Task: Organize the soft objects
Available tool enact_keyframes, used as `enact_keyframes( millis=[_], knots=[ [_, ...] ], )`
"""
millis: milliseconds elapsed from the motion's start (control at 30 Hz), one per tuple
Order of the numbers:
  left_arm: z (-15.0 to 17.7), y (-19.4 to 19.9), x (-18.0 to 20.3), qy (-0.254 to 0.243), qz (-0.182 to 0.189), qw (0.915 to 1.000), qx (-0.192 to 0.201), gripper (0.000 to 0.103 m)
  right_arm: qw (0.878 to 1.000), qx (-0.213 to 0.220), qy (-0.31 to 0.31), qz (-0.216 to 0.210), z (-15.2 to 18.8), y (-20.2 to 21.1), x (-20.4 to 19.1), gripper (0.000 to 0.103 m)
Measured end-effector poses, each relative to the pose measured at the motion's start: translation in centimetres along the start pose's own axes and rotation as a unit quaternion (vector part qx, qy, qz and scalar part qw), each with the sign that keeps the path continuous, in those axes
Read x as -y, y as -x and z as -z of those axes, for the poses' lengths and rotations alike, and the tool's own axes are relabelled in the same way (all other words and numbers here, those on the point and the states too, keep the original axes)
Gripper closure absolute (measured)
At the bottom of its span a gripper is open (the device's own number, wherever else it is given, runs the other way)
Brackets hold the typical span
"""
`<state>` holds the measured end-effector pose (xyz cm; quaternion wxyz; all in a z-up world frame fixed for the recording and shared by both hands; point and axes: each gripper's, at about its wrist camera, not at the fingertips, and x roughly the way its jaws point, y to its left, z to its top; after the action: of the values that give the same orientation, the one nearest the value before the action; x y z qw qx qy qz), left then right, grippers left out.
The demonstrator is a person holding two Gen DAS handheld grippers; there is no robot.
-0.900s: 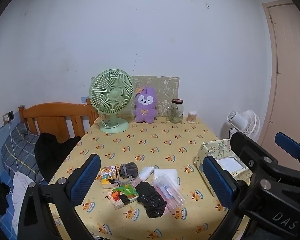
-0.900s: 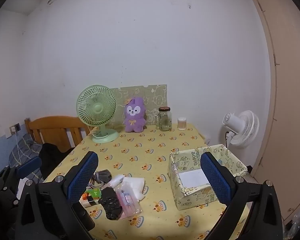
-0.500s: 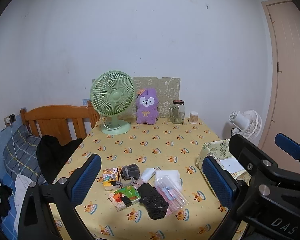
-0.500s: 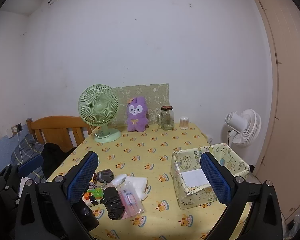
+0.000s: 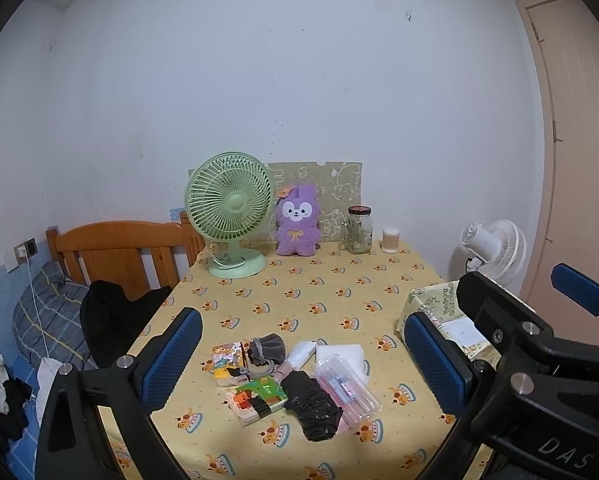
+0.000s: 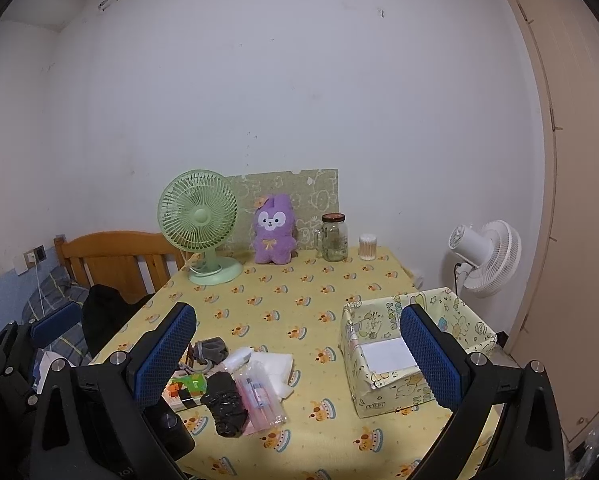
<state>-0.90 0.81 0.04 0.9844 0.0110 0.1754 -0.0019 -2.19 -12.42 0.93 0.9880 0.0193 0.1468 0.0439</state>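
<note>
A heap of small soft things lies near the table's front edge: a grey pouch (image 5: pixel 266 347), a black bundle (image 5: pixel 313 404), a clear pink packet (image 5: pixel 345 390), white tissues (image 5: pixel 341 354), and colourful tissue packs (image 5: pixel 255 398). The heap also shows in the right wrist view (image 6: pixel 235 384). A patterned paper box (image 6: pixel 411 350) stands at the right with a white sheet inside. My left gripper (image 5: pixel 303 356) is open and empty, held above and in front of the heap. My right gripper (image 6: pixel 297 354) is open and empty, between heap and box.
At the table's back stand a green fan (image 5: pixel 229 212), a purple plush (image 5: pixel 298 222), a glass jar (image 5: pixel 357 230) and a cotton swab tub (image 5: pixel 390 235). A wooden bed frame (image 5: pixel 115 248) is at the left, a white floor fan (image 5: pixel 495 246) and a door at the right.
Both grippers have drawn back and risen a little, so the table sits lower and farther in view. Nothing on the table has moved. Both grippers stayed open.
</note>
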Motion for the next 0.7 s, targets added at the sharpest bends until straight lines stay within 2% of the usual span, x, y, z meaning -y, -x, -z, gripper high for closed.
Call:
enact_keyframes(
  millis=[300, 400, 700],
  knots=[
    [0.16, 0.03, 0.05, 0.001, 0.004, 1.0000, -0.001, 0.001, 1.000, 0.007, -0.019, -0.005, 0.11, 0.27, 0.22, 0.000],
    [0.16, 0.06, 0.10, 0.003, 0.007, 1.0000, -0.001, 0.001, 1.000, -0.007, -0.005, 0.000, 0.10, 0.19, 0.13, 0.000],
    [0.51, 0.14, 0.19, 0.009, 0.008, 0.9999, -0.009, 0.001, 1.000, -0.023, -0.012, 0.010, 0.11, 0.44, 0.07, 0.000]
  ],
)
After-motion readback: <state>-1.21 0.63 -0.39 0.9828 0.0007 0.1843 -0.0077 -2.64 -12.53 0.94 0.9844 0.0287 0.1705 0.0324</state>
